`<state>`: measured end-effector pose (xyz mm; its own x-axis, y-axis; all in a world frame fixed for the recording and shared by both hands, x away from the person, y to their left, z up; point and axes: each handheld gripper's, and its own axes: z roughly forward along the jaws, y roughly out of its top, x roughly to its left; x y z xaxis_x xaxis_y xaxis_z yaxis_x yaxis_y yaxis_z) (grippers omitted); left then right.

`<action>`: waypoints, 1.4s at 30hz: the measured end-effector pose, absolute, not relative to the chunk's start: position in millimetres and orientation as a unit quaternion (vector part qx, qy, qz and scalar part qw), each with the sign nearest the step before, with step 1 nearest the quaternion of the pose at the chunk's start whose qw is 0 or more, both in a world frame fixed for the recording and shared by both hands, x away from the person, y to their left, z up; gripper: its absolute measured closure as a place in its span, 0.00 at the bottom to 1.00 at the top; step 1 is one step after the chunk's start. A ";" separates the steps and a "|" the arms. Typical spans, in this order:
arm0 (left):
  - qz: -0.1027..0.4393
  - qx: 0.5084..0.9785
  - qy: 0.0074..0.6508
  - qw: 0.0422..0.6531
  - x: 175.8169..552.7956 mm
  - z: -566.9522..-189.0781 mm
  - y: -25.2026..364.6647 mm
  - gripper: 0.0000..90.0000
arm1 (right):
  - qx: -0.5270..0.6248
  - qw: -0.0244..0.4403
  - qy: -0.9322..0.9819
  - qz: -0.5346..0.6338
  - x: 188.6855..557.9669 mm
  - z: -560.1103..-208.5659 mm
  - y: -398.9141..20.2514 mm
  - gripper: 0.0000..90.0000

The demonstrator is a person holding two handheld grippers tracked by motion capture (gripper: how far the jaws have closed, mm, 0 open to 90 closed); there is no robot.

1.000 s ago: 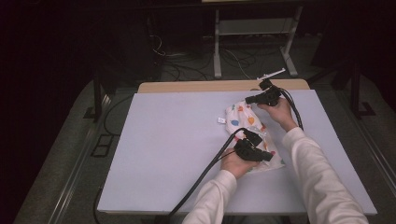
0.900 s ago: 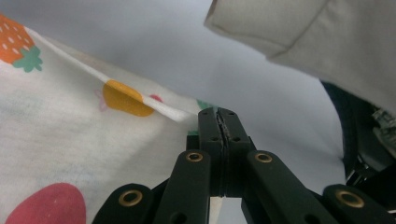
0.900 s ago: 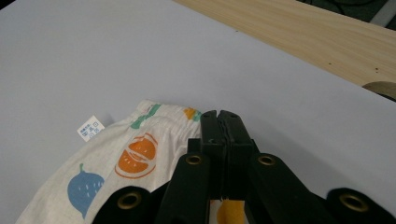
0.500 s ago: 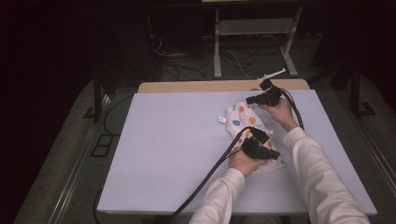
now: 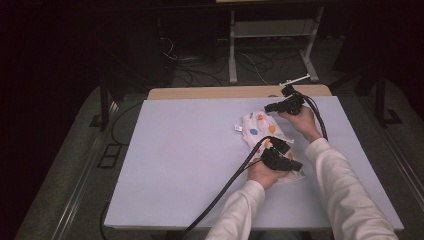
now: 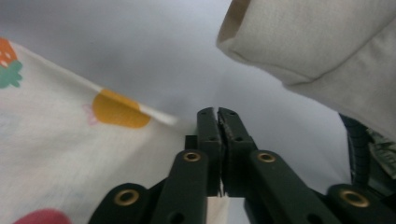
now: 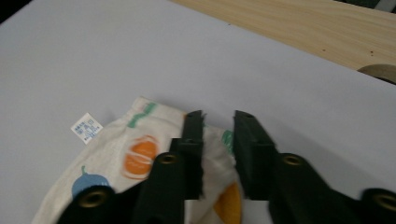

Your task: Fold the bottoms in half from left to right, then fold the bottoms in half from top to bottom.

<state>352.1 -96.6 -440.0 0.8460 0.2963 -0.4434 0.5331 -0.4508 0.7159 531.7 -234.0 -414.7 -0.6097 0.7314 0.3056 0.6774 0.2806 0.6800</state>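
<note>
A white cloth (image 5: 257,127) printed with coloured fruit lies crumpled on the right half of the pale mat (image 5: 190,150). My right gripper (image 5: 269,107) is at its far end. In the right gripper view its jaws (image 7: 218,116) have just been opening and stand clearly apart, with the cloth (image 7: 135,154) lying between and under them, not pinched. My left gripper (image 5: 292,162) sits at the cloth's near end. Its jaws (image 6: 218,112) have just been opening too, with only a narrow slit between them. The cloth (image 6: 56,154) lies just left of them and a white scrap shows low in the slit.
A bare wooden strip (image 5: 210,92) of table (image 7: 303,28) shows beyond the mat's far edge. The right sleeve (image 6: 317,42) reaches across close to my left gripper. A small label (image 7: 86,127) sticks out of the cloth's edge. Cables and a stand's legs (image 5: 270,55) are on the floor behind.
My left hand has shifted slightly right along the cloth's near end. The right hand has stayed put at the far end. The cloth keeps its place.
</note>
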 end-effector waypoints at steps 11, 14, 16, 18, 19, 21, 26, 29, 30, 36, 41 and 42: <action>-0.102 0.841 0.231 0.478 341.8 -435.2 -91.9 0.49 | 0.454 0.052 0.776 0.436 514.9 -399.5 -249.5 0.27; -0.084 0.841 0.238 0.479 340.5 -434.9 -87.4 0.36 | 0.454 0.062 0.776 0.433 509.6 -397.9 -249.1 0.14; -0.074 0.843 0.240 0.476 340.2 -434.4 -83.9 0.29 | 0.453 0.061 0.774 0.439 505.7 -397.4 -249.3 0.08; -0.075 0.839 0.243 0.481 340.0 -433.9 -79.5 0.25 | 0.454 0.065 0.774 0.437 502.3 -397.6 -248.4 0.01; -0.076 0.837 0.243 0.484 340.0 -433.5 -77.1 0.22 | 0.455 0.064 0.772 0.439 500.5 -397.7 -248.2 0.01; -0.073 0.838 0.244 0.484 339.8 -432.2 -72.0 0.16 | 0.455 0.062 0.771 0.441 497.3 -399.1 -248.3 0.00; -0.053 0.838 0.243 0.486 341.4 -429.2 -60.1 0.06 | 0.459 0.057 0.767 0.445 491.8 -402.4 -251.0 0.00; -0.043 0.839 0.242 0.484 343.4 -426.9 -53.8 0.02 | 0.461 0.055 0.765 0.447 490.8 -403.8 -253.0 0.00; -0.040 0.842 0.242 0.481 344.2 -426.0 -52.2 0.01 | 0.460 0.055 0.764 0.449 490.5 -404.0 -253.6 0.00; -0.021 0.842 0.242 0.482 348.0 -419.3 -41.9 0.00 | 0.458 0.052 0.763 0.453 488.3 -404.0 -255.5 0.00; -0.010 0.843 0.244 0.479 351.8 -415.0 -33.0 0.00 | 0.456 0.050 0.762 0.457 485.8 -403.4 -256.4 0.00; -0.007 0.844 0.244 0.478 352.4 -414.0 -30.9 0.00 | 0.455 0.050 0.762 0.458 485.3 -403.5 -256.7 0.00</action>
